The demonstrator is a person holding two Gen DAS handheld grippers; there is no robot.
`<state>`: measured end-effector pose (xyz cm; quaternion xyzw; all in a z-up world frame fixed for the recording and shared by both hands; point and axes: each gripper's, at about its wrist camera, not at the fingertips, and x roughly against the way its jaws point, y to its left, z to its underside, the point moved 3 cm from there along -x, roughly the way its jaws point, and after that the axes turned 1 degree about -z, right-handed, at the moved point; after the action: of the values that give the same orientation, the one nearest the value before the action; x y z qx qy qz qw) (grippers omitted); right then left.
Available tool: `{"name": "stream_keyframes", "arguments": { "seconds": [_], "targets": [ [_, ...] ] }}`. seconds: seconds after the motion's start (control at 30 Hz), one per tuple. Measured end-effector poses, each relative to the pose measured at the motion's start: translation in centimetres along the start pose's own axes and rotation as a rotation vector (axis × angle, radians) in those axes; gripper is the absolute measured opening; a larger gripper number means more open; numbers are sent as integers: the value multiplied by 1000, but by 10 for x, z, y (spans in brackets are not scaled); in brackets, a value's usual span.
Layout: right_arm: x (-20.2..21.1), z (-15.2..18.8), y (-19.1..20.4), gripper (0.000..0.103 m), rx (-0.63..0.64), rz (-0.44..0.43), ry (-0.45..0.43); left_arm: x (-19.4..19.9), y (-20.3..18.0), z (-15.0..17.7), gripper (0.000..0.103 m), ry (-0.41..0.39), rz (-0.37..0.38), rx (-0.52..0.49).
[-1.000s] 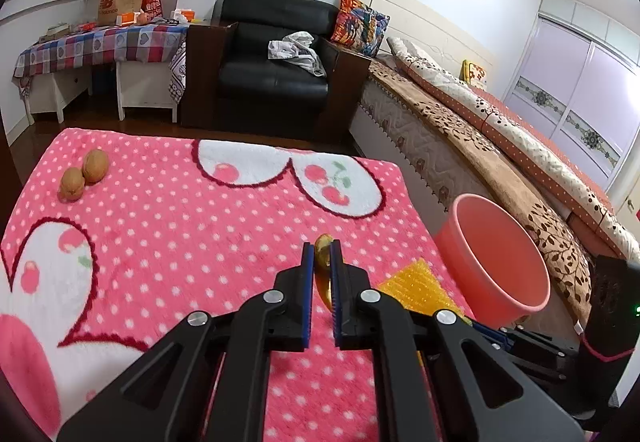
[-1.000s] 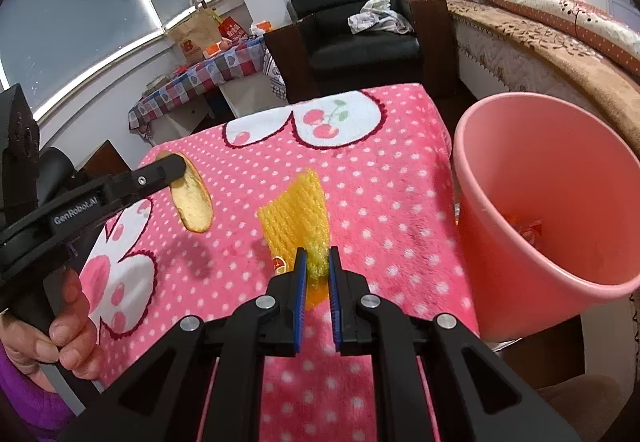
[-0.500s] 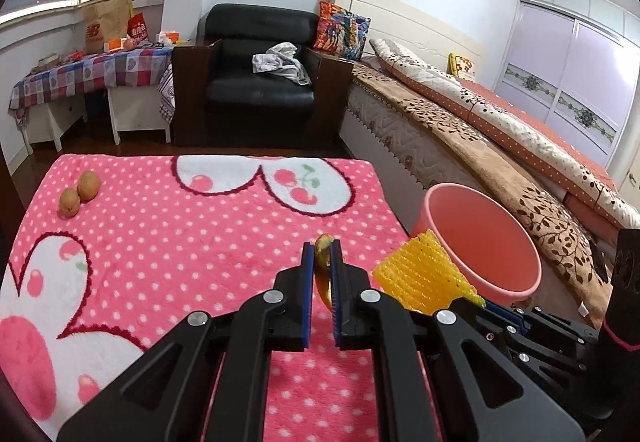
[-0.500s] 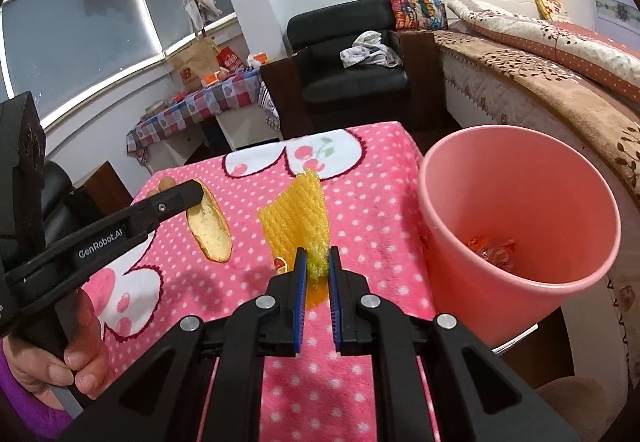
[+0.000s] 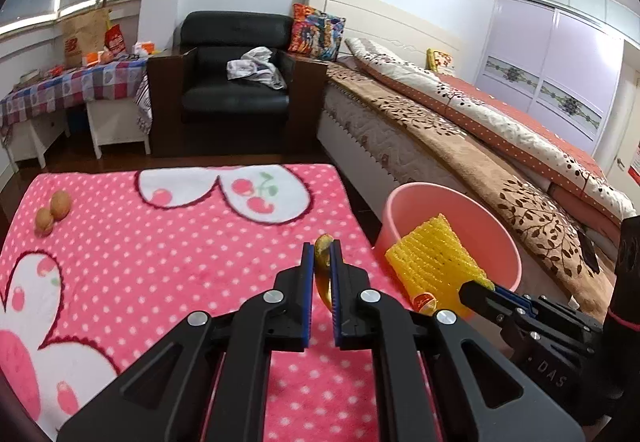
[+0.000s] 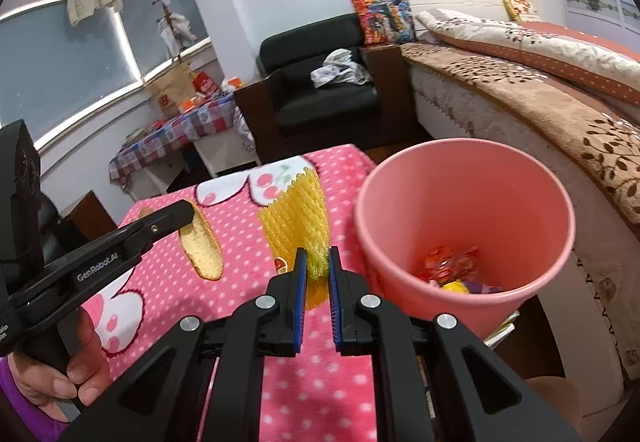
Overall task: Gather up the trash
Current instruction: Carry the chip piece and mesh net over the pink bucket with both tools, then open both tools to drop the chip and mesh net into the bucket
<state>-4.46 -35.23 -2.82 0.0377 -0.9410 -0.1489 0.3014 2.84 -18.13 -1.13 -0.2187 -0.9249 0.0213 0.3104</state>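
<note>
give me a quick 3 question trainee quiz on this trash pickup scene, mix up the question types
1. True or false: the left gripper is shut on a banana peel.
2. Multiple choice: the right gripper holds
A. a red wrapper
B. a yellow foam fruit net
C. a walnut
3. Short answer: what already lies in the pink bucket, and what remains at the far left of the pink blanket?

Key
1. True.
2. B.
3. Some wrappers, mostly red and orange, lie at the bottom; two round brown nuts, possibly walnuts, remain on the blanket.
</note>
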Motion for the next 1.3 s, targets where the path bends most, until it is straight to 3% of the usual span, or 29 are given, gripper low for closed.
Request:
{"name": "stream_keyframes", "arguments": {
  "seconds": [0.5, 1.3],
  "targets": [
    [17, -17, -57, 10, -87, 100, -57, -16, -51, -20, 7, -33, 107, -77],
    [19, -20, -115, 10, -147, 199, -65, -71, -110, -19, 7, 53, 259, -132]
  ]
}}
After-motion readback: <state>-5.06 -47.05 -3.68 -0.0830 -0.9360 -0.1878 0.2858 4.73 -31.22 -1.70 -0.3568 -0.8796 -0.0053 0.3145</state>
